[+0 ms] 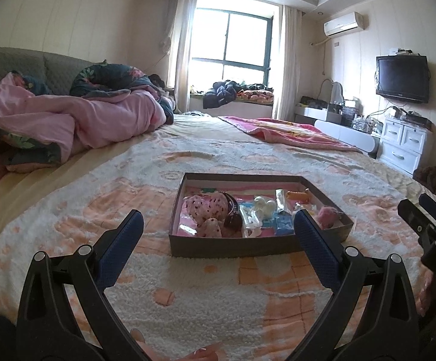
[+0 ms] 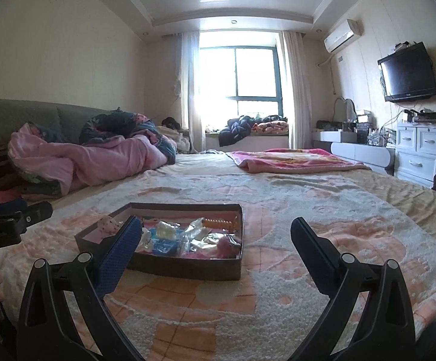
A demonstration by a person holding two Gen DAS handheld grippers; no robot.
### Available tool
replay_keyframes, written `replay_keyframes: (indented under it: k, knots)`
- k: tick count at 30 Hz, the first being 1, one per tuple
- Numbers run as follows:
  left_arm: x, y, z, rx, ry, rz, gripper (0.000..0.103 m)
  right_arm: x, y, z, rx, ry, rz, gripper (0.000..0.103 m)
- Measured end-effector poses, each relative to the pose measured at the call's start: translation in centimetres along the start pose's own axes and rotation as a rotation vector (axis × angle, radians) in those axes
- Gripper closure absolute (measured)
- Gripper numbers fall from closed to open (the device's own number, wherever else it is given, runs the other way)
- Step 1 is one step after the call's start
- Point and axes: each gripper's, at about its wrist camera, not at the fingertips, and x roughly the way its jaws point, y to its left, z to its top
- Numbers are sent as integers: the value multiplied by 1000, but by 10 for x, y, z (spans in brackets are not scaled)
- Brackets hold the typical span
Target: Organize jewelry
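A shallow dark cardboard box lies on the bed blanket, also in the right wrist view. It holds several small items: pink spotted scrunchies, a dark hair band, clear plastic packets, a white piece, a blue card, an orange clip and a pink fluffy piece. My left gripper is open and empty just before the box. My right gripper is open and empty, to the box's right and near side.
The patterned fleece blanket covers the bed. Crumpled pink bedding lies at the back left, a pink folded blanket at the back right. White drawers and a TV stand along the right wall.
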Motion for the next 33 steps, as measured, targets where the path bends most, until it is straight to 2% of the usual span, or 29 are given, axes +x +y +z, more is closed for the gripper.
replay_keyframes:
  k: [9,33]
  knots:
    - [5,4,-4,-9,12,6,11,8,-6,-6,12,20,-25,7]
    - [5,3,-5,-6,14,4,11,8,-3,-5,3,20,-21,7]
